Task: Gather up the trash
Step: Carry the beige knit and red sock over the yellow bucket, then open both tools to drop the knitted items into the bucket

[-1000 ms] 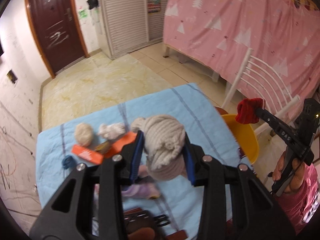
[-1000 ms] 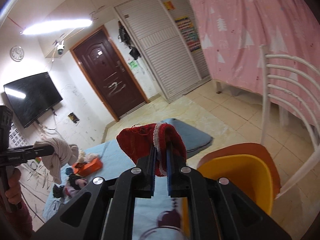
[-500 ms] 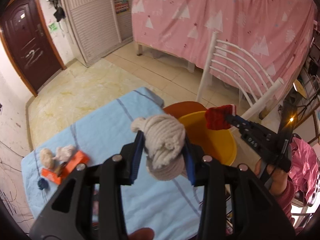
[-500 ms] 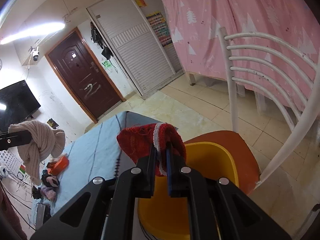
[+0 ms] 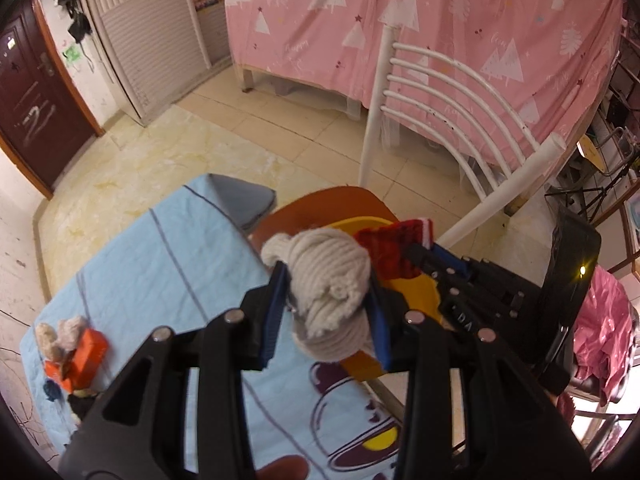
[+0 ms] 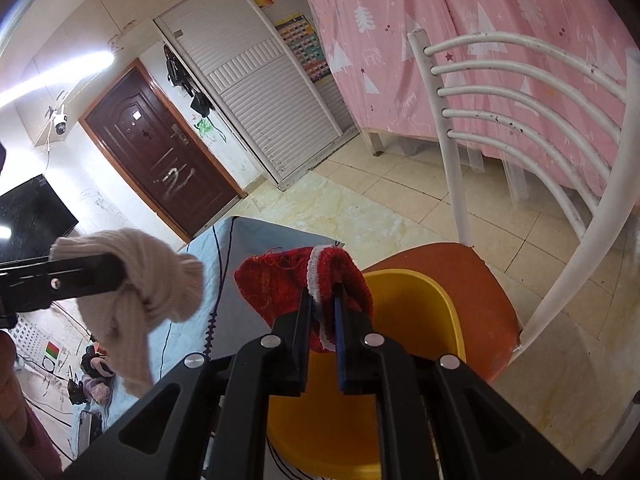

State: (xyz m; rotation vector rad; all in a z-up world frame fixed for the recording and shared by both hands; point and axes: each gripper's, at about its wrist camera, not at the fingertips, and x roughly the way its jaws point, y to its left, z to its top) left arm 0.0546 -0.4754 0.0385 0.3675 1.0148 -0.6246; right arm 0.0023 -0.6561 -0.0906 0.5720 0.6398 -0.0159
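My left gripper (image 5: 326,300) points steeply down, and its blue pads are closed a little wide on a knotted cream knitted cloth (image 5: 330,280), which fills the gap between them. I see the cloth sits over the right edge of the table with the light blue sheet (image 5: 160,264), just beside the yellow basin (image 6: 408,332). My right gripper (image 6: 322,312) tilts down less steeply and its two pads stand almost together, pinching the white hem of a red knitted cloth (image 6: 280,280). This red cloth hangs directly above the near-left rim of the yellow basin, which stands on the orange seat of a white chair (image 6: 452,152). In the left wrist view the right gripper comes in from the right side, its red cloth touching or nearly touching the cream one; I cannot tell which. A fingertip of my hand (image 5: 282,468) shows at the bottom edge under the left tool. On the far left of the table lie an orange box (image 5: 86,354) and small cloth balls (image 5: 60,334), well apart from both grippers.
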